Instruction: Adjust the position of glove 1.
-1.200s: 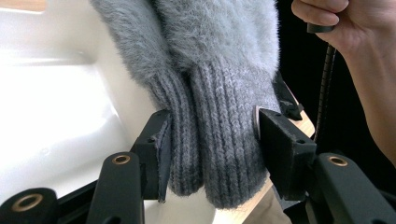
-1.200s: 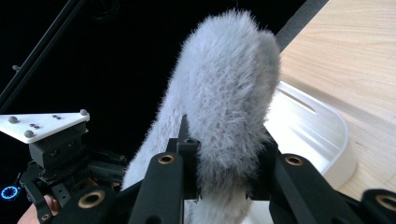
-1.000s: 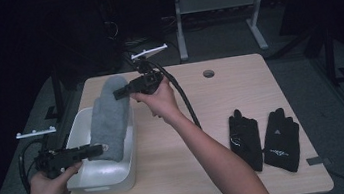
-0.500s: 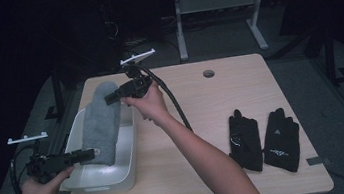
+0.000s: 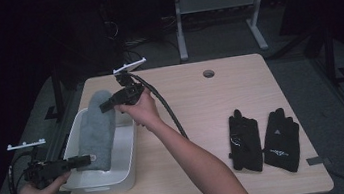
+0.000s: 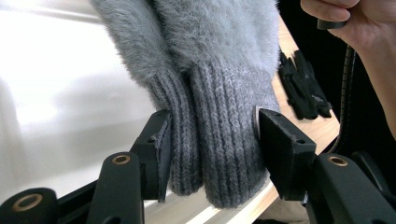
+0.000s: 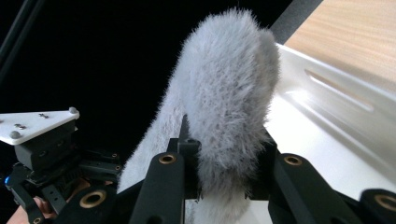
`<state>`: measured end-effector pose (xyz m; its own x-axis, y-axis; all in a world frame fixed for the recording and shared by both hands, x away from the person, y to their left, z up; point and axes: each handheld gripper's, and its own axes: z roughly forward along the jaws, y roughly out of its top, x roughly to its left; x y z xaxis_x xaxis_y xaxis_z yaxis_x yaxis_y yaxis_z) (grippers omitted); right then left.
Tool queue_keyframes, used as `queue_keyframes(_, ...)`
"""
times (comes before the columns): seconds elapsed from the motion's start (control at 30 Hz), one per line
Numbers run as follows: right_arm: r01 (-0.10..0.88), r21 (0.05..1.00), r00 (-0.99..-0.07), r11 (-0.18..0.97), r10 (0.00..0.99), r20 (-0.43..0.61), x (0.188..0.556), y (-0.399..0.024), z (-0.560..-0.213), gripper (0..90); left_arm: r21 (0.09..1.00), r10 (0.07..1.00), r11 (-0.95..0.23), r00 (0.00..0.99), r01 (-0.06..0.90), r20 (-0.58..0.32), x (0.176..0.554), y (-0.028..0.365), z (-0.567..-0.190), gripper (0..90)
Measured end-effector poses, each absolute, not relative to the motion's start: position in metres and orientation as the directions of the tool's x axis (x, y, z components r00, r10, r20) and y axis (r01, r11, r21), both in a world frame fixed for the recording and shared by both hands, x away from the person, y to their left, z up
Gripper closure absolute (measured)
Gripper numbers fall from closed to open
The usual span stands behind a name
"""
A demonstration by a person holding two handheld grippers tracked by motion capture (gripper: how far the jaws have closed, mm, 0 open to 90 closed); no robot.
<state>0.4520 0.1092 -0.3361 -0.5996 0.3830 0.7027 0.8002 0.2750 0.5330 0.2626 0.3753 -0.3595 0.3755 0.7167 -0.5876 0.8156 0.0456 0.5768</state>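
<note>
A pair of grey fuzzy mittens (image 5: pixel 96 129) slopes down into a white plastic bin (image 5: pixel 102 188) at the table's left. My left gripper (image 5: pixel 85 160) is shut on the two ribbed cuffs (image 6: pixel 219 140) at the bin's near end, one pad on each side. My right gripper (image 5: pixel 105 105) is shut on the fluffy tip end (image 7: pixel 224 93), held above the bin's far end. In the right gripper view the black jaws clamp the mitten (image 7: pixel 224 172) over the bin's white wall (image 7: pixel 327 121).
Two black gloves (image 5: pixel 263 138) lie flat on the wooden table at the right, also seen past the cuffs as dark gloves (image 6: pixel 303 88). A round cable hole (image 5: pixel 209 73) is at the table's far edge. A desk frame stands beyond the table.
Both hands have moved left and down. The mittens have sunk from above the bin to lie lower inside it, still held at both ends.
</note>
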Motion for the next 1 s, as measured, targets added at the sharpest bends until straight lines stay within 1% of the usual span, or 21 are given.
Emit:
queue_keyframes(0.67, 0.818, 0.483, -0.575, 0.314, 0.406, 0.71, 0.448, 0.117, -0.369, 73.0, 0.519, 0.731, 0.025, 0.339, 0.854, -0.592, 0.258, 0.377, -0.381, 46.0)
queue_keyframes(1.0, 0.814, 0.47, -0.579, 0.34, 0.417, 0.701, 0.444, 0.12, -0.379, 73.2, 0.497, 0.753, -0.001, 0.328, 0.868, -0.571, 0.256, 0.374, -0.389, 45.8)
